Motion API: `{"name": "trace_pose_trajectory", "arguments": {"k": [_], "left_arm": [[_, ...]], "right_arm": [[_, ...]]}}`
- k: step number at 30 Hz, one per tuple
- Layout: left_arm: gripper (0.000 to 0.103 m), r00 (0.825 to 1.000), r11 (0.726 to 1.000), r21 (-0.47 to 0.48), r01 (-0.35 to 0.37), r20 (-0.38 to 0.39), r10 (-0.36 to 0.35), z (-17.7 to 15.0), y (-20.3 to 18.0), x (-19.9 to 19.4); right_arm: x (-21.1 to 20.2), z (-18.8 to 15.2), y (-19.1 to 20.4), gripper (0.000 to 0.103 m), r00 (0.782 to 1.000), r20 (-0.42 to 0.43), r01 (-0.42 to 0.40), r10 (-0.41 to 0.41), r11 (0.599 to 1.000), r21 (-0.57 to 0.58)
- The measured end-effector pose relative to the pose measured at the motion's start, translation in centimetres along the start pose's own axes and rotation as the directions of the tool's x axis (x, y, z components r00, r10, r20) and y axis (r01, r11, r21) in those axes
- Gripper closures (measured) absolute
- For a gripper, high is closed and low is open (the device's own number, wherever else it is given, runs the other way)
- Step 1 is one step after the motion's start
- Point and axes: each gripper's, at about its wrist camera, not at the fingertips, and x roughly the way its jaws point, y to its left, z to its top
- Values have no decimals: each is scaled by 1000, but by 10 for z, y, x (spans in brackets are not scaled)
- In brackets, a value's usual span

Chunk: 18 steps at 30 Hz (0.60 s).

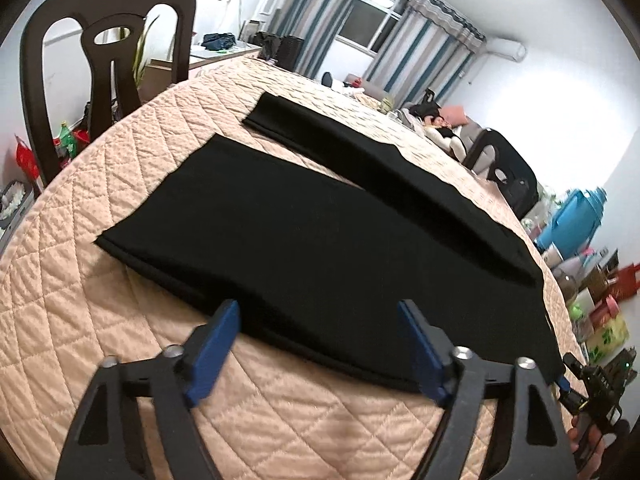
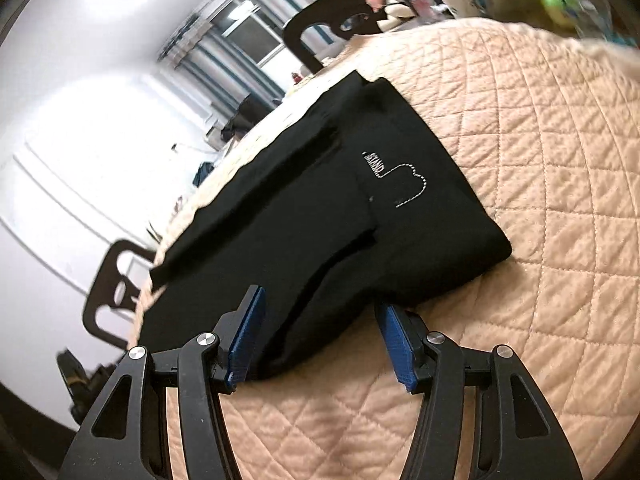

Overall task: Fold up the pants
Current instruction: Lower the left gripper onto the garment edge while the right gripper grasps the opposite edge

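Black pants [image 1: 280,232] lie flat on a peach quilted table cover [image 1: 100,320], legs spread apart toward the far side. In the right wrist view the pants [image 2: 320,216] show their waist end with a white stitched pocket mark [image 2: 400,180]. My left gripper [image 1: 320,312] is open, its blue-padded fingers [image 1: 218,344] straddling the near edge of one pant leg. My right gripper [image 2: 318,308] is open, with its fingers either side of the near edge of the pants by the waist. The right gripper also shows at the lower right of the left wrist view [image 1: 584,384].
Dark chairs stand around the table [image 1: 108,72] [image 1: 508,168] [image 2: 340,12] [image 2: 116,292]. Bottles, a blue jug [image 1: 572,216] and boxes crowd the right side beyond the table edge. A curtained window [image 1: 372,16] is at the back.
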Motion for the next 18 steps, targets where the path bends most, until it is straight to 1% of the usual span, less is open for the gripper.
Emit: {"name": "trace_pose_trajectory", "arguments": {"k": [1, 3, 4, 6, 7, 8, 9, 10, 11, 13, 14, 18], "left_arm": [[34, 1000, 1000, -7, -4, 1, 4, 2, 2, 1], [46, 1000, 1000, -26, -11, 6, 11, 6, 7, 3], [50, 1000, 999, -32, -15, 5, 15, 7, 8, 4], [66, 1000, 999, -44, -26, 5, 27, 9, 12, 5], [70, 999, 998, -50, -31, 5, 31, 10, 14, 6], [78, 999, 998, -58, -35, 6, 36, 11, 18, 6], [84, 999, 997, -65, -37, 5, 37, 11, 20, 6], [87, 999, 997, -71, -36, 5, 36, 11, 22, 6], [92, 999, 996, -80, -32, 4, 33, 11, 24, 6], [95, 1000, 995, -99, -20, 5, 20, 10, 29, 5], [97, 1000, 994, -106, -14, 6, 14, 10, 30, 4], [99, 1000, 993, -116, 0, 18, 2, 9, 31, -3]], "right_arm": [[-1, -1, 0, 46, 1000, 4, -2, 2, 1000, 6], [1, 1, 2, 46, 1000, 13, 2, -2, 1000, 21], [0, 0, 1, 46, 1000, 19, 3, -3, 999, 32], [-3, 0, -2, 48, 999, 33, 4, -6, 999, 51], [-2, 0, -3, 55, 999, 36, 19, -21, 998, 62], [-4, 1, -7, 59, 999, 40, 31, -34, 997, 67], [-4, 0, -7, 69, 998, 39, 53, -56, 996, 71], [-5, 0, -9, 76, 997, 41, 61, -64, 995, 76], [-5, 0, -11, 78, 997, 41, 62, -66, 995, 83], [-6, 0, -15, 93, 996, 44, 68, -72, 994, 90], [-8, -1, -18, 95, 997, 50, 62, -67, 994, 93], [-16, -3, -19, 99, 996, 80, 27, -35, 995, 95]]}}
